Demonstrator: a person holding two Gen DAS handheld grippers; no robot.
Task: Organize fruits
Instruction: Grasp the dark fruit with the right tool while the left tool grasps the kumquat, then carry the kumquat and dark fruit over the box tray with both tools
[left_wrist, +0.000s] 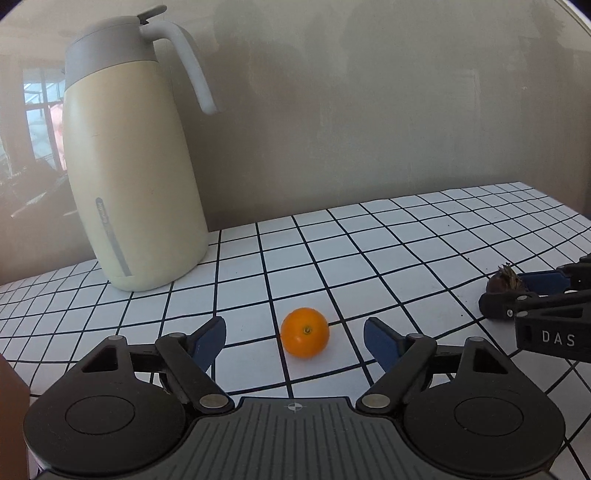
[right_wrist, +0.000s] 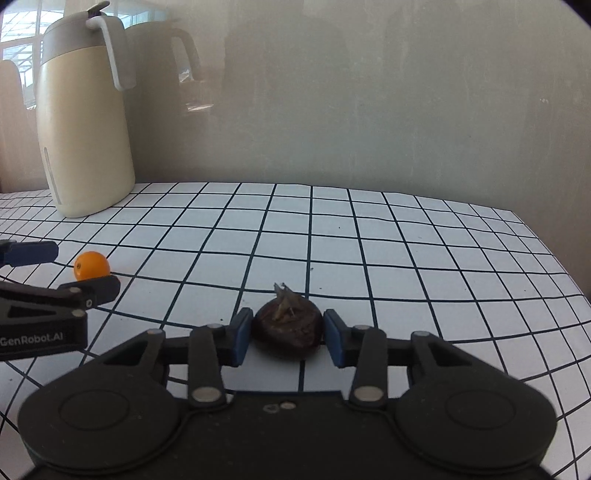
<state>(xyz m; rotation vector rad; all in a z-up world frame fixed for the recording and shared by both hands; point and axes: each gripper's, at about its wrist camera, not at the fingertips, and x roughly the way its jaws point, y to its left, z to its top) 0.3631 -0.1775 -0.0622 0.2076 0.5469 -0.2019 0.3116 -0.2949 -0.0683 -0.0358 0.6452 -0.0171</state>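
Fruits number two on the white, black-gridded tablecloth (right_wrist: 406, 236): one small orange fruit (left_wrist: 304, 332) and one dark brown fruit (right_wrist: 286, 326). One container stands in view, a tall cream jug (left_wrist: 136, 173) with a grey lid and a white handle, upright at the back left near the wall (left_wrist: 369, 110); its lid is on, so any contents cannot be seen. The orange fruit is round, smooth and glossy, with a tiny stem scar facing the left wrist camera, and it rests on the cloth between the spread blue pads of the left gripper (left_wrist: 294, 330), touching neither pad (the jaws stand wide apart). The dark brown fruit is squat and dull-skinned, with a dry, pale tuft sticking up from its top. It sits on the cloth to the right of the orange one, well apart from it, between the fingers of the right gripper (right_wrist: 289, 334); the blue pads lie right against its two sides, though whether they press it or only touch cannot be told. Two grippers, two fruits, one jug.
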